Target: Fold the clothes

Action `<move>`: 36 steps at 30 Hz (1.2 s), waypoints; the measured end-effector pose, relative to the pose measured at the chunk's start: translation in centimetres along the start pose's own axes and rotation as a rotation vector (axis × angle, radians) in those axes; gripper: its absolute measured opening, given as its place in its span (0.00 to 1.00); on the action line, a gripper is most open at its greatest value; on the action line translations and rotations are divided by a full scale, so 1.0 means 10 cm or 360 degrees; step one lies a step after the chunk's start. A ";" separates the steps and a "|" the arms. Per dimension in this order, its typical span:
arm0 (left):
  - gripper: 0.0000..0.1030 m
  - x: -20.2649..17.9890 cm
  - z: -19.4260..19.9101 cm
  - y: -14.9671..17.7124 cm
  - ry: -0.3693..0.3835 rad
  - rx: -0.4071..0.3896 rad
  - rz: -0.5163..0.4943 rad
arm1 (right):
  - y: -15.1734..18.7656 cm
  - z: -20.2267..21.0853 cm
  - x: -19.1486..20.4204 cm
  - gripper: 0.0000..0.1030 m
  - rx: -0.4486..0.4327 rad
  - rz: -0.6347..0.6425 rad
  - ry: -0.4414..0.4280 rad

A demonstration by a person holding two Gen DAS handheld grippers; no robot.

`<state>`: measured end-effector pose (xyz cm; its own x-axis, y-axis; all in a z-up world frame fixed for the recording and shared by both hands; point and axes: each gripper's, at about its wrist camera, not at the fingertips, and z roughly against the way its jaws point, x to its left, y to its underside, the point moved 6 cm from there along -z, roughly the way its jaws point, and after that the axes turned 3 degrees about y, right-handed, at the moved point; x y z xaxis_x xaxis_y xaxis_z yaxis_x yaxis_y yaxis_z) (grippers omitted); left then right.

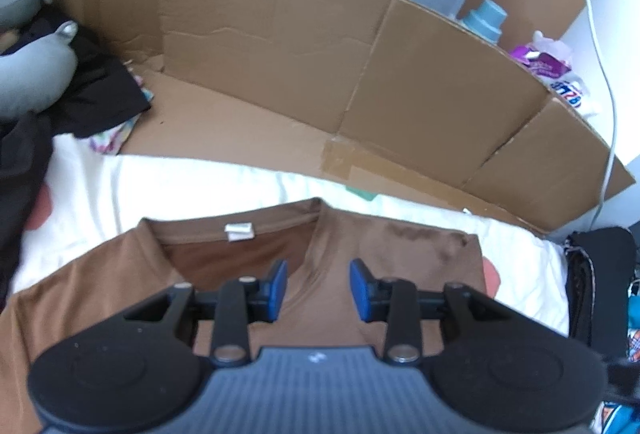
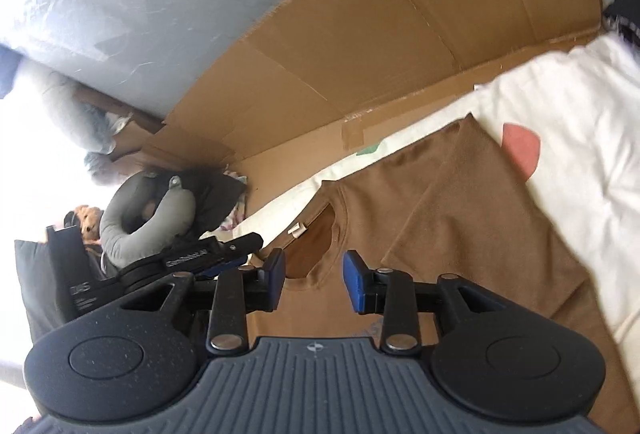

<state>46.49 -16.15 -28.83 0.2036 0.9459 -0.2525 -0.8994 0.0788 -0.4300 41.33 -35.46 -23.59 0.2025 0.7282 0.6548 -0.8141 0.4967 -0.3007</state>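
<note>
Shirt: a brown tee [image 1: 400,266] lies on the white bedding [image 1: 160,190], neck opening and label [image 1: 239,232] facing up; its right side already lies folded over the body in a straight edge, while the left side spreads toward the frame's edge.
Risk: thin, slack cloth could bunch or drag if pinched through more than one layer, pulling the folded flap askew; this is a judgement.
Risk, second: the tee sits near the cardboard [image 1: 360,82] and the dark pile [image 1: 100,90], so a wide sweep might snag them.
Left gripper [image 1: 318,290]: jaws parted, nothing between them, hovering over the collar; contact with cloth cannot be told.
Right gripper [image 2: 314,280]: jaws likewise apart and empty, poised near the neckline beside the fold.
</note>
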 end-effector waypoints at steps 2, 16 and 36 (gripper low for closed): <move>0.36 -0.02 0.05 0.03 -0.0001 -0.0001 0.0019 | -0.02 0.18 -0.04 0.33 -0.0022 0.0012 0.0017; 0.41 -0.49 -0.01 0.31 0.0221 -0.0010 -0.0031 | 0.60 0.81 -1.20 0.35 -0.0392 -0.0405 0.0225; 0.41 -0.13 -0.84 0.64 0.0340 0.0032 -0.0314 | 1.34 0.00 -1.67 0.35 -0.0377 -0.0606 0.0061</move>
<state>43.76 -19.55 -38.52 0.4502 0.8242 -0.3436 -0.8415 0.2628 -0.4721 27.02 -40.98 -38.60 0.4871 0.4870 0.7249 -0.5314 0.8240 -0.1965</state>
